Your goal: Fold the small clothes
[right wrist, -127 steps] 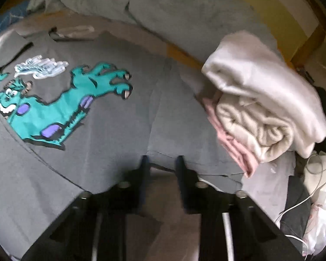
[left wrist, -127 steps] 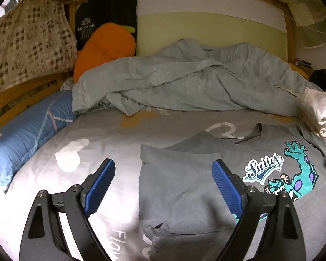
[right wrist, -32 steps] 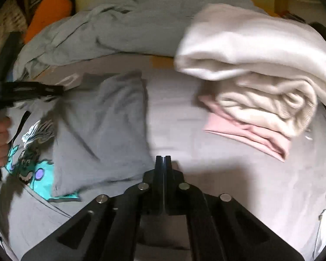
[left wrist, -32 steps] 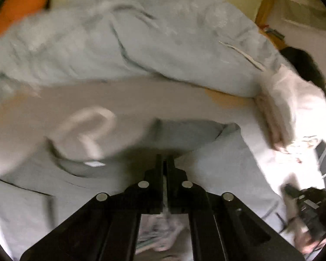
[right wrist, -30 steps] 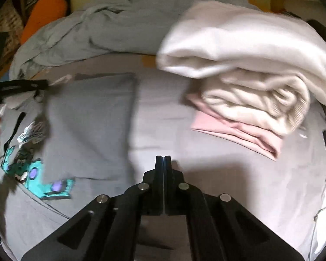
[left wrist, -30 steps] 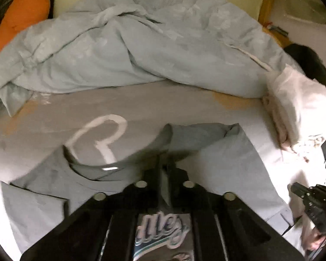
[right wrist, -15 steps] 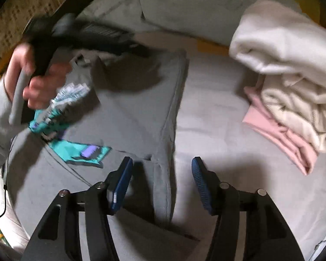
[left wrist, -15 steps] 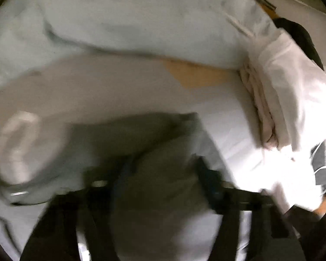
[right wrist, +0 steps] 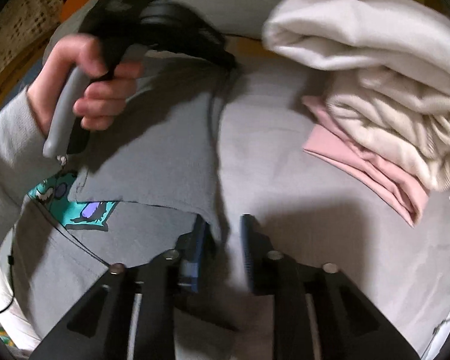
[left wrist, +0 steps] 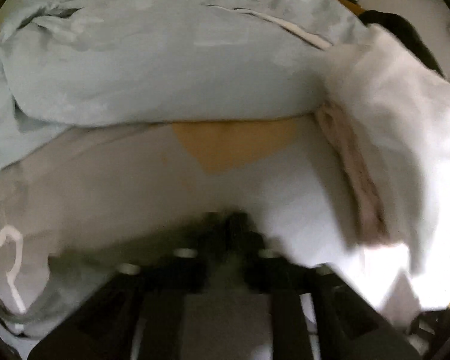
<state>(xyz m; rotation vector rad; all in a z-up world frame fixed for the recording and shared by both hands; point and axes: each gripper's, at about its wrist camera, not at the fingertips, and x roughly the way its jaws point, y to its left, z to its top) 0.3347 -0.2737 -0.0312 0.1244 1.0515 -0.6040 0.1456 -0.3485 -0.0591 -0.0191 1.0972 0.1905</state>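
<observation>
Left wrist view: heavy blur. The left gripper (left wrist: 225,234) sits low over the bedsheet (left wrist: 111,186), its jaws having just been opening; whether cloth lies between them I cannot tell. Beyond lie a pale blue duvet (left wrist: 153,60) and a stack of folded clothes (left wrist: 384,126).

Right wrist view: the grey T-shirt (right wrist: 162,156) lies on the bed, its right side folded inward over the teal monster print (right wrist: 87,210). The right gripper (right wrist: 222,234) straddles the folded edge, jaws narrowly apart and just closing, not yet pinching. The person's left hand (right wrist: 84,90) holds the other tool at the shirt's far edge. Judging by this, the side folds are in place; the lengthwise fold and stacking remain.
</observation>
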